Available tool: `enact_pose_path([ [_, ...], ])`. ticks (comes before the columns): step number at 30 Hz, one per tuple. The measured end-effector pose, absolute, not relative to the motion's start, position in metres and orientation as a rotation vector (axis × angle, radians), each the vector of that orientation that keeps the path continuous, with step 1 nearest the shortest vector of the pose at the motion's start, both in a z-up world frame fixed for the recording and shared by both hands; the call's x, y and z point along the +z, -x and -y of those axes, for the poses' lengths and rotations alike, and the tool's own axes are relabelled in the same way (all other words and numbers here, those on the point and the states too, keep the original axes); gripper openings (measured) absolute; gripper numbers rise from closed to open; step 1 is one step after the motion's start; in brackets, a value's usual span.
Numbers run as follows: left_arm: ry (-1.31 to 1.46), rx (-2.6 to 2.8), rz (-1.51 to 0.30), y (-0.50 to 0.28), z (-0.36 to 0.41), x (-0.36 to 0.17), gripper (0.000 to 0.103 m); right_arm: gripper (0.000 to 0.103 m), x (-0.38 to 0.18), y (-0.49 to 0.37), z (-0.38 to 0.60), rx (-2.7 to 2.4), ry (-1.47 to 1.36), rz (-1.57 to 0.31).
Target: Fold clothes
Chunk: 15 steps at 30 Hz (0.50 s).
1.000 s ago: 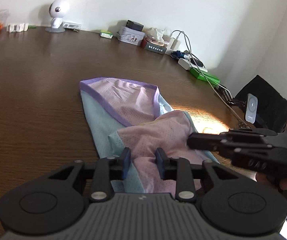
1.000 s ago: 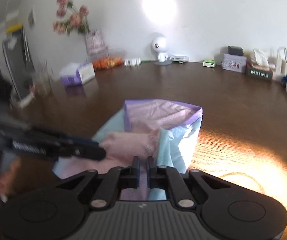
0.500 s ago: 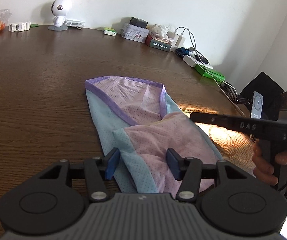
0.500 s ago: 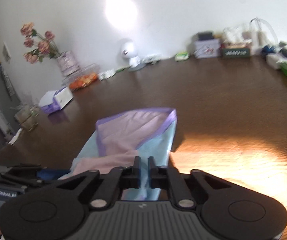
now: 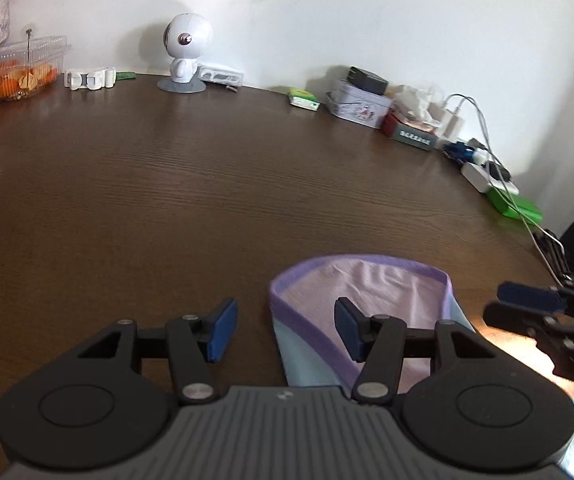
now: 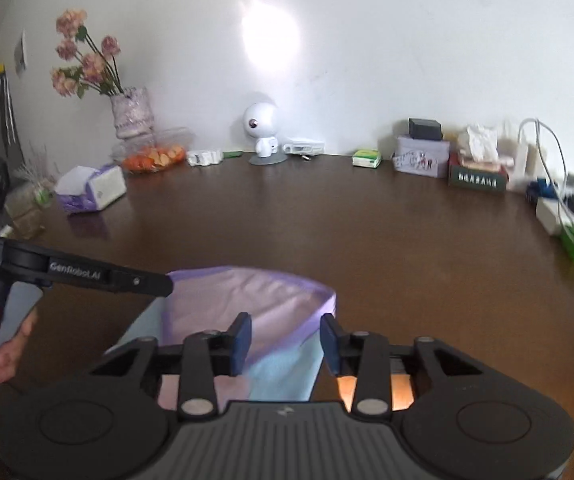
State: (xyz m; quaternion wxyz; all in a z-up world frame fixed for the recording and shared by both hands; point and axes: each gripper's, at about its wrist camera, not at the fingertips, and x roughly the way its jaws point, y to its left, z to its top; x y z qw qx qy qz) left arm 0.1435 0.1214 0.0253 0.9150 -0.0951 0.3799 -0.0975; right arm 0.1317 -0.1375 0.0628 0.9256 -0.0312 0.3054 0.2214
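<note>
The garment [image 5: 367,296], pink mesh over pale blue with a purple band, lies folded on the brown tabletop [image 5: 207,200] at its near edge, right below both tools. The left gripper [image 5: 285,330] has its fingers wide apart over the cloth's left edge, gripping nothing, and the right gripper [image 6: 285,344] likewise hangs parted above the right edge; probably so the fold lies undisturbed

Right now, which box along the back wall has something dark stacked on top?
The floral tin, right of the small green box: a dark adapter-like block sits on it. The red tissue box beside it holds white tissues.
</note>
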Motion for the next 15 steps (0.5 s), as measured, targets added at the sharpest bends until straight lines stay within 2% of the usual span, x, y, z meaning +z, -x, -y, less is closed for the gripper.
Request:
enact_pose_path([
  [2,0.189,-0.203,-0.779,-0.152,-0.12,0.021,0.046,0.034,0.06,-0.161,0.129,0.426,0.108,-0.638],
  [3,0.183,-0.205,-0.774,-0.155,-0.12,0.019,0.036,0.034,0.057,-0.17,0.127,0.415,0.133,-0.645],
  [4,0.175,-0.202,-0.772,-0.155,-0.119,0.018,0.017,0.034,0.053,-0.178,0.124,0.413,0.151,-0.664],
  [5,0.174,-0.198,-0.776,-0.156,-0.119,0.017,0.01,0.029,0.05,-0.184,0.123,0.416,0.159,-0.687],
  [7,0.193,-0.21,-0.778,-0.155,-0.122,0.017,0.003,0.017,0.043,-0.193,0.12,0.422,0.17,-0.736],
  [9,0.204,-0.23,-0.758,-0.148,-0.122,0.022,0.003,0.004,0.041,-0.194,0.121,0.431,0.149,-0.748],
  [15,0.184,-0.238,-0.623,-0.079,-0.11,0.061,0.003,0.001,0.068,-0.121,0.149,0.499,0.116,-0.61],
])
